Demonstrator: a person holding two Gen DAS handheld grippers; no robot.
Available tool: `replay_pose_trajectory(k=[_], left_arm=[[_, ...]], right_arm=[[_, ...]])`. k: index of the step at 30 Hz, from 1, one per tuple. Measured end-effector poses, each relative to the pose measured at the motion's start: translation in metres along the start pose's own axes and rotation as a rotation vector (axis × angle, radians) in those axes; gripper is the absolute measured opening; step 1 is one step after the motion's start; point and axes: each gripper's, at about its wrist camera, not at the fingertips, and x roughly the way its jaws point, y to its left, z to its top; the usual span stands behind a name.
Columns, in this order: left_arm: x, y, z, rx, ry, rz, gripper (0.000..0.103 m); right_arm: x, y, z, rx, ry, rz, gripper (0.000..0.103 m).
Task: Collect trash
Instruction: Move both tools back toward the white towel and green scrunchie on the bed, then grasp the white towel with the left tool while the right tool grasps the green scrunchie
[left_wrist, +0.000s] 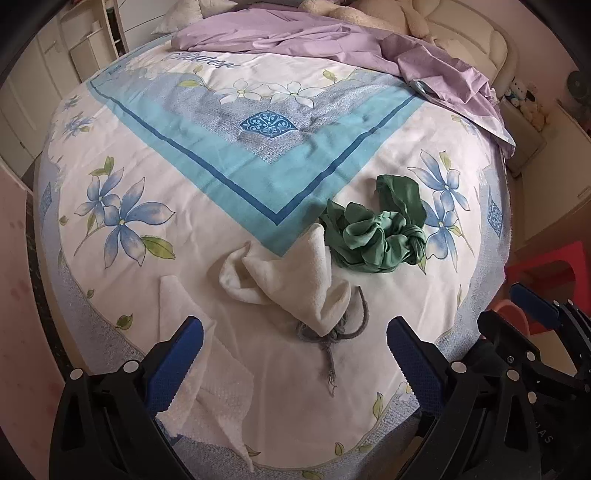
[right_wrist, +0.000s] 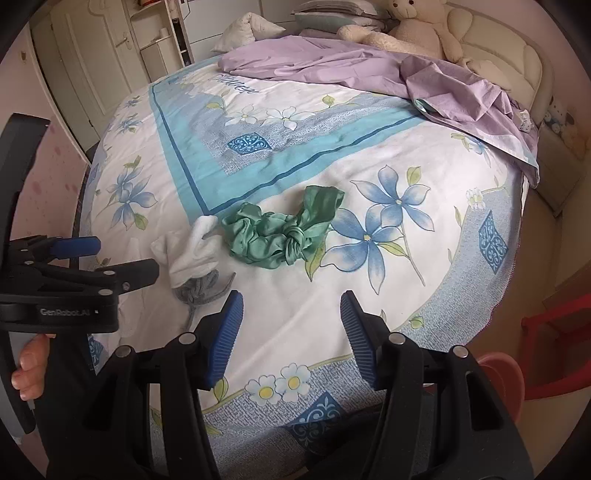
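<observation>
On the flowered bedspread (left_wrist: 258, 155) lie a crumpled white tissue (left_wrist: 291, 277), a grey yarn scrap (left_wrist: 328, 347) partly under it, a flat white paper towel (left_wrist: 210, 376) and a green satin scrunchie (left_wrist: 376, 236). My left gripper (left_wrist: 295, 354) is open and empty, its jaws on either side of the yarn, with the paper towel by the left jaw. My right gripper (right_wrist: 291, 325) is open and empty, just short of the scrunchie (right_wrist: 284, 232). The tissue (right_wrist: 192, 251) and yarn (right_wrist: 199, 291) lie to its left. The left gripper (right_wrist: 110, 258) shows at the left edge.
A crumpled lilac sheet (right_wrist: 369, 70) and a teddy bear (right_wrist: 406, 29) lie at the head of the bed. A red stool (right_wrist: 554, 347) and a pink bin (right_wrist: 502, 376) stand on the floor to the right. Cupboards (right_wrist: 92, 55) line the far left wall.
</observation>
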Motion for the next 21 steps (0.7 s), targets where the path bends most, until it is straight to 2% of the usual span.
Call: replay_pose_trajectory(k=[7,12,16,19,21], left_arm=[[0.031,-0.003,0.015,0.023,0.029,-0.008,0.096],[0.058,-0.004,0.025,0.025,0.077,-0.015,0.076],[0.082,-0.005,0.033,0.023,0.12,-0.035,0.068],[0.095,-0.002,0.039,0.015,0.149,-0.048,0.045],[0.097,0.002,0.042,0.004,0.149,-0.058,0.024]], right_arm=[[0.022,-0.001,0.007,0.002,0.026,0.0,0.058],[0.04,-0.003,0.013,0.007,0.045,0.003,0.058],[0.056,-0.001,0.019,0.001,0.064,0.011,0.058],[0.067,0.002,0.023,-0.003,0.072,0.018,0.058],[0.074,0.003,0.027,0.001,0.073,0.022,0.058]])
